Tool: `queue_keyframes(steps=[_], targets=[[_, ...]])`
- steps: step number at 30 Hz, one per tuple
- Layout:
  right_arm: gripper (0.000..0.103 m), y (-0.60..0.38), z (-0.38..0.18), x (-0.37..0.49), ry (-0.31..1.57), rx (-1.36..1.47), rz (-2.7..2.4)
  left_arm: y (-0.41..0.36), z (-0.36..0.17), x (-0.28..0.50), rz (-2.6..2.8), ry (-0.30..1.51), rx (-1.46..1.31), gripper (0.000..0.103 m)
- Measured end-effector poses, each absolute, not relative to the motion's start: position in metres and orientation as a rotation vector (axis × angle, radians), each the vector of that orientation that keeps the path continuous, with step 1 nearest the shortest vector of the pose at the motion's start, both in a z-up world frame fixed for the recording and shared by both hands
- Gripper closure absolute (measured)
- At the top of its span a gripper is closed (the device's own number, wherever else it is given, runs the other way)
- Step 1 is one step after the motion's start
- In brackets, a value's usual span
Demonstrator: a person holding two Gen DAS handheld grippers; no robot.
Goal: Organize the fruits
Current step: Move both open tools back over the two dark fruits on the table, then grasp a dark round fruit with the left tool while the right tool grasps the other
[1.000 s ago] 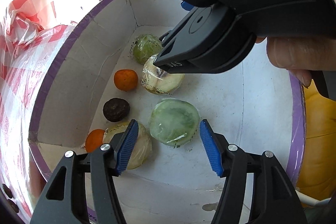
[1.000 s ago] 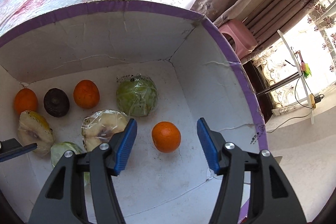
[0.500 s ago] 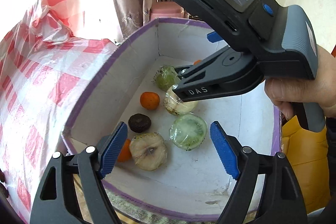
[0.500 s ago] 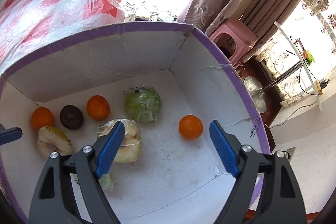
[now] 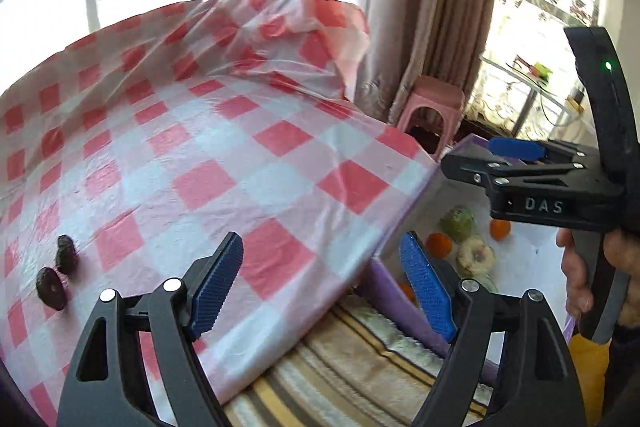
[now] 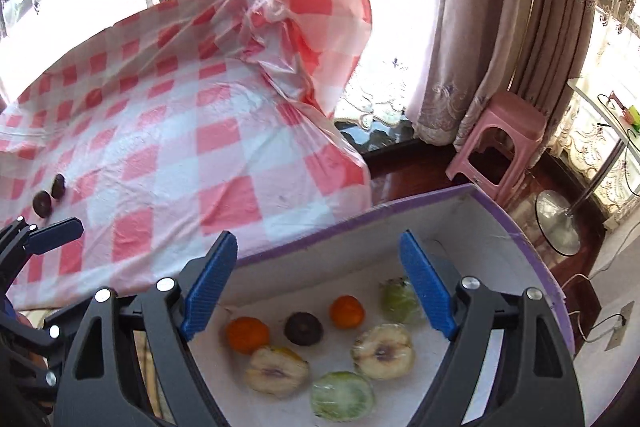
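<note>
A white box with a purple rim (image 6: 420,201) stands beside the table and holds several fruits: oranges (image 6: 247,334), a dark round fruit (image 6: 303,327), wrapped cut pale halves (image 6: 383,350) and wrapped green pieces (image 6: 342,401). Two dark fruits (image 5: 60,267) lie on the red-checked tablecloth (image 5: 224,163) at the left; they also show in the right wrist view (image 6: 50,194). My left gripper (image 5: 324,287) is open and empty above the table edge. My right gripper (image 6: 320,285) is open and empty above the box; it also shows in the left wrist view (image 5: 516,157).
A pink stool (image 6: 500,143) and curtains (image 6: 500,27) stand behind the box. A fan base (image 6: 558,219) sits on the floor at the right. A striped cloth (image 5: 360,367) lies below the table edge. Crumpled tablecloth plastic (image 6: 300,27) rises at the table's far end.
Both grippers have risen out of the box and swung left toward the table. The left one now looks over the tablecloth and the two dark fruits. Both stay open.
</note>
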State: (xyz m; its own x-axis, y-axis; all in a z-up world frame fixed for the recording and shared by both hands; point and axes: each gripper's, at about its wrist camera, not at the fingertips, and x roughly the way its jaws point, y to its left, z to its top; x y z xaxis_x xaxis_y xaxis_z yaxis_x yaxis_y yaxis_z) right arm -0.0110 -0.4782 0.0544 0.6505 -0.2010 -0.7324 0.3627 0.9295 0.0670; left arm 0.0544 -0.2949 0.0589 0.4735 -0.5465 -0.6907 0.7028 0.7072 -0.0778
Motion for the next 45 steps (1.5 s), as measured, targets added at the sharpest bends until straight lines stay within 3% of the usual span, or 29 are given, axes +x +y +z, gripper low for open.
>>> queue_keyframes(steps=[14,22,28,45], targets=[[0.020,-0.356,0.051,0.078,0.787,0.238,-0.079,-0.129,0.059,0.128,-0.488,0.784,-0.174,0.029],[0.020,-0.290,0.048,0.119,0.786,0.204,0.024,-0.047,0.034,0.149,-0.345,0.810,-0.351,0.046],[0.020,-0.258,0.041,0.142,0.790,0.185,0.056,-0.038,0.017,0.159,-0.343,0.844,-0.377,0.054],[0.020,-0.257,0.018,0.170,0.784,0.240,0.032,-0.065,0.000,0.173,-0.475,0.872,-0.354,0.056]])
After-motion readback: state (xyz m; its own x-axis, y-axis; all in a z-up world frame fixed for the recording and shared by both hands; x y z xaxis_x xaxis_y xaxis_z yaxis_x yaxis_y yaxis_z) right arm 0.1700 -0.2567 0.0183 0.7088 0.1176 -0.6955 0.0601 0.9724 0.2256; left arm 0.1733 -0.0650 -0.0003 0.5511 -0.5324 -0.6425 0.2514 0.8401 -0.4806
